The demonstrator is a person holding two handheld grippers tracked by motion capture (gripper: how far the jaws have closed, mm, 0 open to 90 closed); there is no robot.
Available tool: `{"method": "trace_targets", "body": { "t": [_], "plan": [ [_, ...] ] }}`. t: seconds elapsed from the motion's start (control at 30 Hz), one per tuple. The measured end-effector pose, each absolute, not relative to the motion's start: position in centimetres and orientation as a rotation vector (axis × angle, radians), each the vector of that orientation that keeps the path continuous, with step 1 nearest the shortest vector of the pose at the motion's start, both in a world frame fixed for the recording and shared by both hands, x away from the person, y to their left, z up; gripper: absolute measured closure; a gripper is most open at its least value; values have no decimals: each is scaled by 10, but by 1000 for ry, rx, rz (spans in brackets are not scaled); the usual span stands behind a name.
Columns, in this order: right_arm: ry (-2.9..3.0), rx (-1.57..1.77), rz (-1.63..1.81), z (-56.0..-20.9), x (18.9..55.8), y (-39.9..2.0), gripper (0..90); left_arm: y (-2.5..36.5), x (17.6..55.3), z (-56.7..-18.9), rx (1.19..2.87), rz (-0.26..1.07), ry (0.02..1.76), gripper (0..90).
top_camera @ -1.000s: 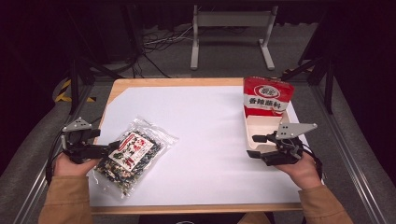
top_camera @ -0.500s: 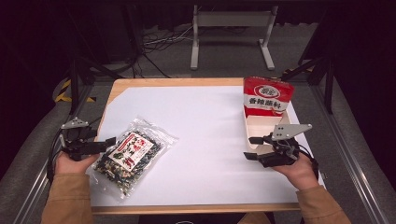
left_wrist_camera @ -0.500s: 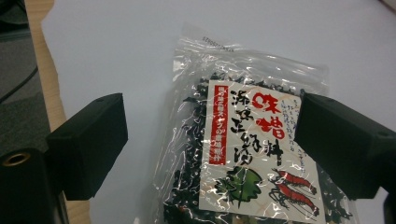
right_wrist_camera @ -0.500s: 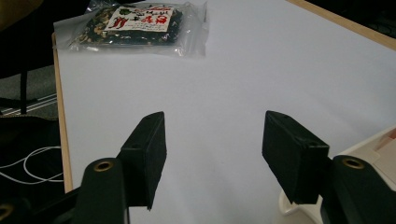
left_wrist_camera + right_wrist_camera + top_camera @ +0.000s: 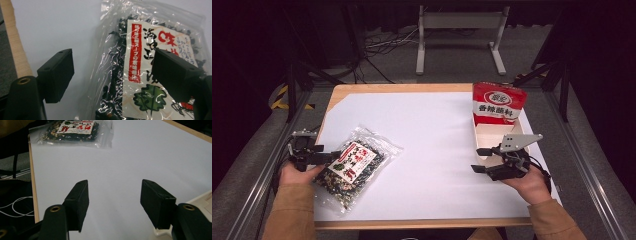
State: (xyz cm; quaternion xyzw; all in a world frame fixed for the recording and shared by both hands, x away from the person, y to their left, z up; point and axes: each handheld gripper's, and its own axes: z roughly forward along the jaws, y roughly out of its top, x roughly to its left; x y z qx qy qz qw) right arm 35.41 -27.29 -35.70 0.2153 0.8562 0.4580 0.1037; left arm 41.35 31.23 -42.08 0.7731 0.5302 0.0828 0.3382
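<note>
Packet (image 5: 354, 165) flat — long axis diagonal (label up); top far-right.

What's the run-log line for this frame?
left claw: open, jaws just been closing, astride edge of clear snack bag | right claw: open, empty, beside white tray | red packet: upright in tray

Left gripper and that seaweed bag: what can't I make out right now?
- Seaweed bag, left gripper view: far jaw covers part of the label; picture edges crop the bag.
- Left gripper, high view: too small to tell pad contact.
- Box, high view: red packet hides its far end.
</note>
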Motion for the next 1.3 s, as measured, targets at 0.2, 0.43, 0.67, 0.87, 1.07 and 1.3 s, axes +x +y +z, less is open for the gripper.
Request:
{"method": "trace_targets", "body": {
  "t": [0.2,0.43,0.67,0.87,1.07,1.3],
  "plan": [
    [2530,630,1344,-358,354,-272,393,312,419,-427,2037,173,1390,242],
    [2536,633,1339,-359,354,-270,386,310,424,-433,2055,131,1398,261],
    [2543,632,1336,-360,354,-269,382,313,429,-437,2027,65,1403,267],
    [2546,628,1334,-361,354,-268,379,314,432,-438,2006,7,1406,302],
    [2547,630,1333,-361,354,-267,376,313,432,-439,2018,8,1390,348],
    [2546,620,1334,-360,352,-266,375,309,428,-437,2019,-5,1404,457]
  ]
}}
